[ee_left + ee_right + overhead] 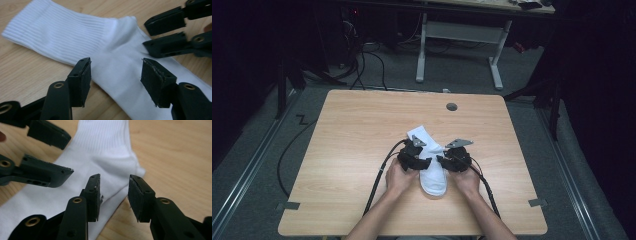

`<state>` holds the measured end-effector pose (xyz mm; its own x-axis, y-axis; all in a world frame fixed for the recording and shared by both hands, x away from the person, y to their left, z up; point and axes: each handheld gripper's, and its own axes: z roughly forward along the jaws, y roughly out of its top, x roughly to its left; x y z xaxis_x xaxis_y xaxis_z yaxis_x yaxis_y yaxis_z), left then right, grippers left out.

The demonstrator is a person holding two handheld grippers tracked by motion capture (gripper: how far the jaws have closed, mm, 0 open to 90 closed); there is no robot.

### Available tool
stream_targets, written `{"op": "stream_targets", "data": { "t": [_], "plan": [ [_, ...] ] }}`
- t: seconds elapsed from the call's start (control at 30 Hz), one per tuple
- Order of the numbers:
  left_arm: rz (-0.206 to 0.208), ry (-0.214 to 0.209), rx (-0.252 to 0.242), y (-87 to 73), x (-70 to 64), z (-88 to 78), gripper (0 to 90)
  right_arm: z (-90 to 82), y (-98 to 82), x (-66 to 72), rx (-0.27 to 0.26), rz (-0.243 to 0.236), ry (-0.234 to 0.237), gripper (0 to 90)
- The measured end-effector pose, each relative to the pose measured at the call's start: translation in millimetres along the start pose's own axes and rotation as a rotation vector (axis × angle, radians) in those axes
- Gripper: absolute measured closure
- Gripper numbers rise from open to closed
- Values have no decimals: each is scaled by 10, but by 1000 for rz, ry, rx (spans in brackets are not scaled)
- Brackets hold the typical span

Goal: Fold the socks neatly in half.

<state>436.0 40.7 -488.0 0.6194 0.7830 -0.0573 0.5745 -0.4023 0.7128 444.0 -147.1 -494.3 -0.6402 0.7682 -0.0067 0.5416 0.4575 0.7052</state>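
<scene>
The light wooden table serves as the landmark. Near its far edge, right of the middle, sits a small dark round grommet. Beyond the table's far edge stands a white desk frame on a grey carpeted floor. Black cables lie on the floor past the table's far left corner, and one more cable curves along its left side. Two grey tape patches mark the floor by the table's near corners.

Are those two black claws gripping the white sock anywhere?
No. The left gripper and right gripper both stand open over the sock; nothing is held.
</scene>
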Motion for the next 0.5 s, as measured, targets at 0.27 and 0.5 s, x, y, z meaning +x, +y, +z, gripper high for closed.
{"op": "stream_targets", "data": {
  "t": [0.27, 0.5],
  "plan": [
    [-16, -23, 50, -34, 50, 9, 407, -62, -96, 119, -2, -18, 29, 603],
    [-57, -11, -8, 14, 194, -39, 470, -110, -164, 216, -13, -42, 39, 602]
  ]
}}
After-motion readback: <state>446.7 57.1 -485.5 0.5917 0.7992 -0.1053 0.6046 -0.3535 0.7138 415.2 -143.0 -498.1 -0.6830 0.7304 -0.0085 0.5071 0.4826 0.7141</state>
